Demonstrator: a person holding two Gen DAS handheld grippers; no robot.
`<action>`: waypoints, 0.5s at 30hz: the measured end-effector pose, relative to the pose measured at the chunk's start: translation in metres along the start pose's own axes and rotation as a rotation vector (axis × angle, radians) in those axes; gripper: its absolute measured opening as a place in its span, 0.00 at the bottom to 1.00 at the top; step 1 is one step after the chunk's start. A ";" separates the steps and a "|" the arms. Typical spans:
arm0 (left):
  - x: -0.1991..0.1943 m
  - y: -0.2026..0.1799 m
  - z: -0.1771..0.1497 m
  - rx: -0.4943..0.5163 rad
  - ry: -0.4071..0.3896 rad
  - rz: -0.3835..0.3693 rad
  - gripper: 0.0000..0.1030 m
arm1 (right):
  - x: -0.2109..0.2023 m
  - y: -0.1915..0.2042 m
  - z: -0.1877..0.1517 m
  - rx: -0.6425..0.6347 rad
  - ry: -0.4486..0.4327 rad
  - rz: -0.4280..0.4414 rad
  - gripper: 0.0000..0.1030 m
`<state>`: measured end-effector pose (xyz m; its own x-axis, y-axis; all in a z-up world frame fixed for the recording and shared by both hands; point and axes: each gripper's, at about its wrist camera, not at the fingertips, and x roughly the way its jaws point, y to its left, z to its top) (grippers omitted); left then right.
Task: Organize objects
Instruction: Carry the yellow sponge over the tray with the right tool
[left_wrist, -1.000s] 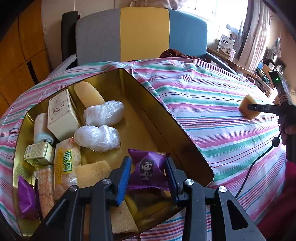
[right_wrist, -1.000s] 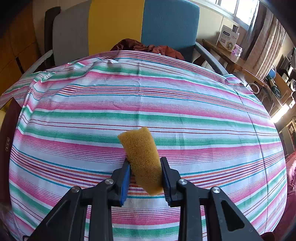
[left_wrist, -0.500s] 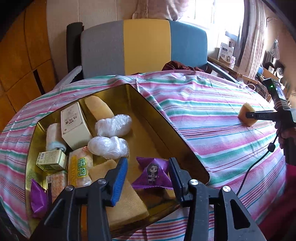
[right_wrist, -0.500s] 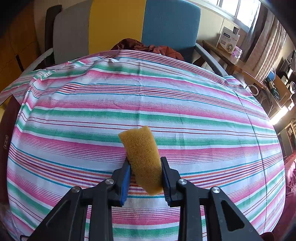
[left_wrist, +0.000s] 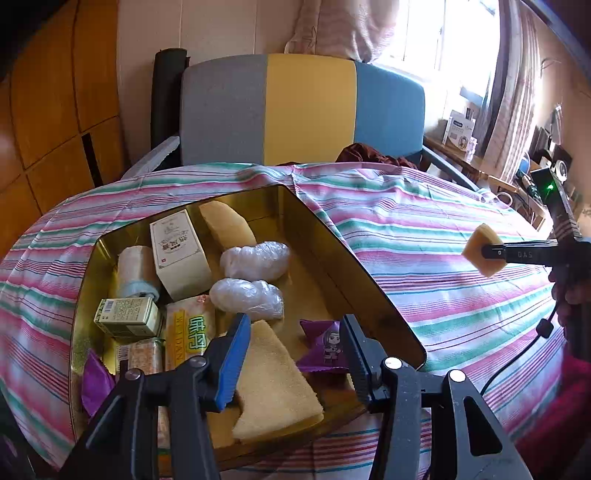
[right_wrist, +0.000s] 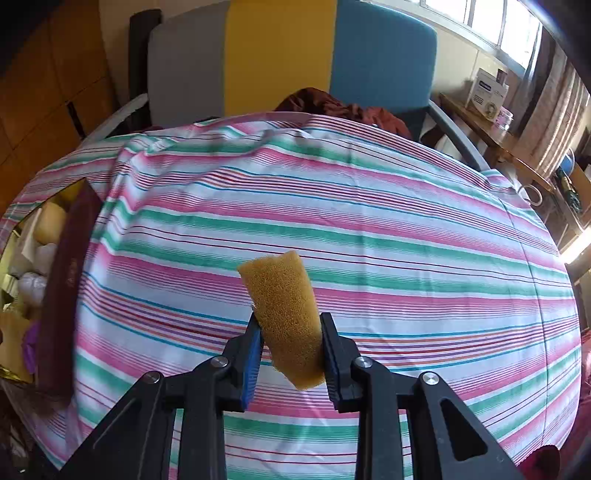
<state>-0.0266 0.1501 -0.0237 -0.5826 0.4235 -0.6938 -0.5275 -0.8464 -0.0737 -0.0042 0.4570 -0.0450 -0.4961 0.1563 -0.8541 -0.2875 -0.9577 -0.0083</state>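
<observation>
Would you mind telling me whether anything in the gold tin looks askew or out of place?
The large sponge slab leans tilted on the tin's near rim instead of lying flat; the purple snack packet rests loosely beside it.

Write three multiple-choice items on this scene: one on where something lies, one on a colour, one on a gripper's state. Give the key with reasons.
1. Where does the purple snack packet lie?
A. inside the gold tin
B. on the striped tablecloth
C. on the chair seat

2. What colour is the middle panel of the chair back?
A. red
B. yellow
C. green

3. What is the right gripper doing?
A. hanging open and empty
B. clamped on a yellow sponge block
C. clamped on a white box

Key: 1 A, the packet rests on the tin's floor between the left gripper's opening jaws, free of both pads. 2 B, yellow sits between the grey and blue panels. 3 B, both pads press the sponge's sides above the cloth.
</observation>
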 end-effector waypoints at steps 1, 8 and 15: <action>-0.002 0.002 0.000 -0.006 -0.005 -0.001 0.50 | -0.004 0.011 0.001 -0.013 -0.008 0.021 0.28; -0.015 0.027 -0.003 -0.078 -0.035 0.008 0.52 | -0.031 0.098 0.012 -0.123 -0.061 0.169 0.28; -0.037 0.064 -0.008 -0.161 -0.073 0.043 0.52 | -0.039 0.187 0.022 -0.261 -0.083 0.245 0.28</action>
<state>-0.0341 0.0783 -0.0086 -0.6489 0.4029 -0.6455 -0.3985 -0.9026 -0.1628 -0.0564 0.2767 -0.0016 -0.5923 -0.0766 -0.8021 0.0616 -0.9969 0.0498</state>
